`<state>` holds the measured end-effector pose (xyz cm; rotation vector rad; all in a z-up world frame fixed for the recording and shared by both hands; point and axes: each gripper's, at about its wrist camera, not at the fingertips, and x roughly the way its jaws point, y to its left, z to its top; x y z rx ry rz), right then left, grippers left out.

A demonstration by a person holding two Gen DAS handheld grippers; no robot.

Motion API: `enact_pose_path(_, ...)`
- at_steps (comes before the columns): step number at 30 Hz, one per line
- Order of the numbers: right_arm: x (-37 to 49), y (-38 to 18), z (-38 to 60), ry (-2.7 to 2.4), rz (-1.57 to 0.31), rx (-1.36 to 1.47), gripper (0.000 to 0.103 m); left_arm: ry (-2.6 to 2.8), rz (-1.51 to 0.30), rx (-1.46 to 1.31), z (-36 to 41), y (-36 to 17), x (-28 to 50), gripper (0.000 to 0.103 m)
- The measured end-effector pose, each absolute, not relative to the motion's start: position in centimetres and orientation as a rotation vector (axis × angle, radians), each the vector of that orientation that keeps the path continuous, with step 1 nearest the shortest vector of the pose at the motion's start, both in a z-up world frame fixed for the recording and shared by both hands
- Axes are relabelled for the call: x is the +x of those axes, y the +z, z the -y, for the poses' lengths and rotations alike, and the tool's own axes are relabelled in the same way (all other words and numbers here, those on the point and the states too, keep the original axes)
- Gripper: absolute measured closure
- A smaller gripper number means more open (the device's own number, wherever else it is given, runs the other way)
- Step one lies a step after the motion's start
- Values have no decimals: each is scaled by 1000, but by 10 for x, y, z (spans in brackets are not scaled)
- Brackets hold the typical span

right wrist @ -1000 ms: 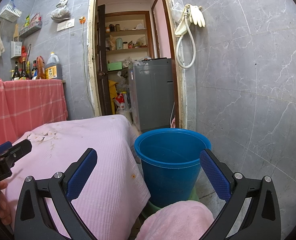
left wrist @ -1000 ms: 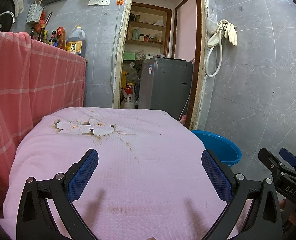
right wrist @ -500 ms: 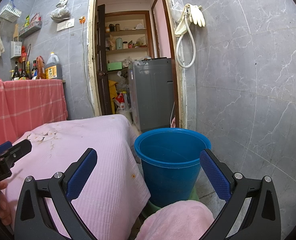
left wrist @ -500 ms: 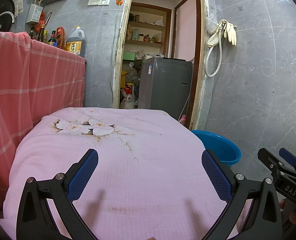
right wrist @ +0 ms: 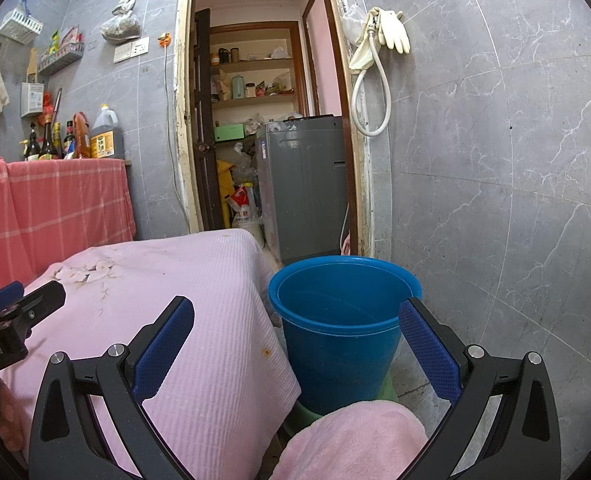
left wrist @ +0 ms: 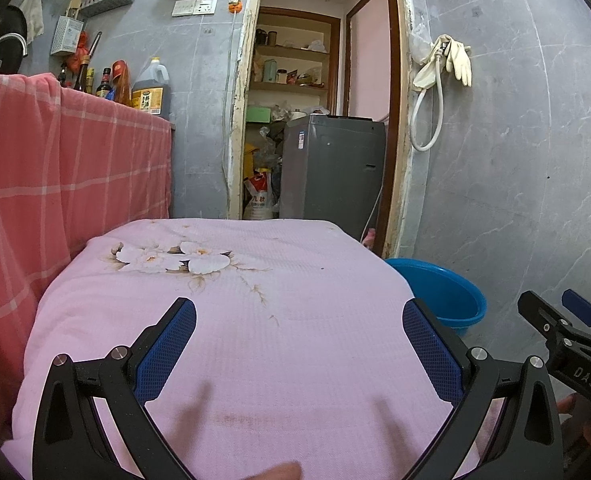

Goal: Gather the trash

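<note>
A small worktop [left wrist: 223, 320] draped in a pink cloth with a white flower print fills the lower middle of the left wrist view. The left gripper [left wrist: 299, 344] hovers over this cloth with its blue-padded fingers [left wrist: 167, 350] spread wide apart and nothing between them. The right gripper [right wrist: 295, 348] sits just beside it, off the worktop's right edge, its fingers [right wrist: 427, 350] equally wide and empty. Ahead of the right gripper a blue bucket [right wrist: 343, 336] stands on a green stool [right wrist: 387, 392] on the floor, close against the hanging edge of the cloth; what is inside it cannot be made out. No loose trash can be made out on the cloth. Behind, a grey washing machine [left wrist: 331, 168] stands in an open doorway, and a red checked cloth [left wrist: 55, 168] covers a counter on the left, with bottles [left wrist: 147, 88] on top.
</note>
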<state>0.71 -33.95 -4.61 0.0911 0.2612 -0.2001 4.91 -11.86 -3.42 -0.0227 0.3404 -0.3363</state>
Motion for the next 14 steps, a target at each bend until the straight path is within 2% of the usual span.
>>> enact_pose_path(14,7,-46,339,-200,-262,91,0,-342,-343,-11,112,-38,54,2)
